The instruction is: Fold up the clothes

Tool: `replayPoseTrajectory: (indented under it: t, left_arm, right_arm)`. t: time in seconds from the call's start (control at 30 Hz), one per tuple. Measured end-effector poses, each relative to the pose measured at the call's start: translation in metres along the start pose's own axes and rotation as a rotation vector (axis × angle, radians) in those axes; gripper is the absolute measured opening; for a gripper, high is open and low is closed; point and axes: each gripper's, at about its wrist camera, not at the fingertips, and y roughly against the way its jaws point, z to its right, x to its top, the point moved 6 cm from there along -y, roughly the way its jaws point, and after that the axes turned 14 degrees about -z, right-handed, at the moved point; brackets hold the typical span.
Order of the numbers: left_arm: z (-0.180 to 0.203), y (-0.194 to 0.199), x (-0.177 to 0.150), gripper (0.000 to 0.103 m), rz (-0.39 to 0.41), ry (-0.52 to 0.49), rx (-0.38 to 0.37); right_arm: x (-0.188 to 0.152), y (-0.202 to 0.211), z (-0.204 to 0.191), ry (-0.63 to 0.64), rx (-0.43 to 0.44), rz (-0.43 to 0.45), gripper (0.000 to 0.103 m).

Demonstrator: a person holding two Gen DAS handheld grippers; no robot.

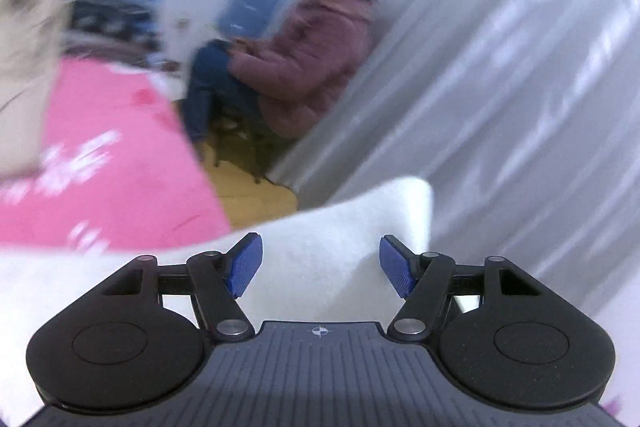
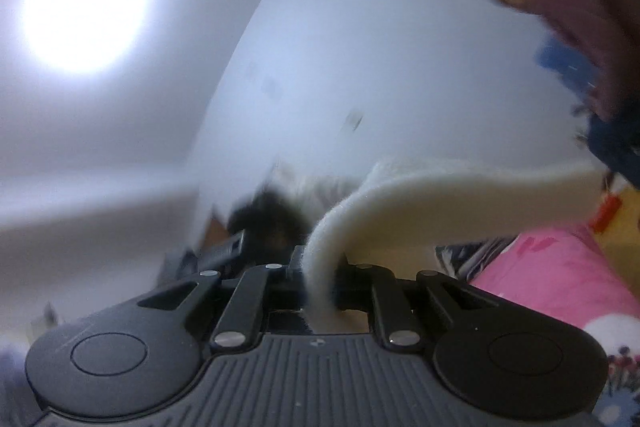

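We judge the fold barely begun: our right gripper [image 2: 320, 267] pinches the white garment [image 2: 440, 203] aloft above the pink cloth [image 2: 560, 275], while our left gripper [image 1: 320, 267] gapes empty over it

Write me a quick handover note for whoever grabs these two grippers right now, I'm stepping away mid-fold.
Left gripper: open, nothing between its blue pads; a white fleecy garment lies just beyond and below them.
Right gripper: clamped on an edge of the white garment, which drapes off to the right; this camera is tipped up toward the ceiling light.
Pink cloth with white print lies spread on the left in the left view.
Done: one edge gripped and raised. No finished fold is visible; both views are motion-blurred.
Left: probably take a second edge with the left gripper, then fold and lay flat.
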Motion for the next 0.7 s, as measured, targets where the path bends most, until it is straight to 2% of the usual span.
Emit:
replayPoseTrajectory:
  t: [0.13,0.23,0.3,0.37,0.43,0.5,0.57,0.67,0.7]
  left_arm:
    - [-0.048,0.062,-0.043,0.065,0.09,0.173,0.003]
    - [-0.091,0.108,-0.094,0.065,0.148,0.334,0.057]
    - [-0.124,0.138,-0.129,0.066,0.175,0.448,0.131]
    - [-0.153,0.163,-0.167,0.066,0.244,0.597,0.253]
    - [-0.167,0.171,-0.194,0.066,0.248,0.662,0.297]
    - [-0.17,0.174,-0.211,0.066,0.229,0.639,0.34]
    - [-0.163,0.174,-0.218,0.066,0.203,0.564,0.394]
    - [-0.154,0.168,-0.215,0.076,0.172,0.459,0.416]
    - [-0.151,0.167,-0.217,0.078,0.168,0.439,0.412]
  right_arm:
    - [-0.026,-0.04,-0.058,0.172,-0.013,-0.209,0.013]
    - [-0.067,-0.072,-0.104,0.297,0.01,-0.382,0.013]
    - [-0.107,-0.092,-0.132,0.395,0.027,-0.502,0.013]
    - [-0.147,-0.106,-0.151,0.444,0.058,-0.607,0.013]
    - [-0.187,-0.117,-0.167,0.503,0.079,-0.711,0.013]
    - [-0.222,-0.124,-0.178,0.615,0.029,-0.785,0.013]
    - [-0.25,-0.125,-0.184,0.777,-0.021,-0.875,0.013]
    - [-0.276,-0.118,-0.194,1.036,-0.101,-0.917,0.021]
    - [-0.283,-0.115,-0.197,1.15,-0.136,-0.904,0.03]
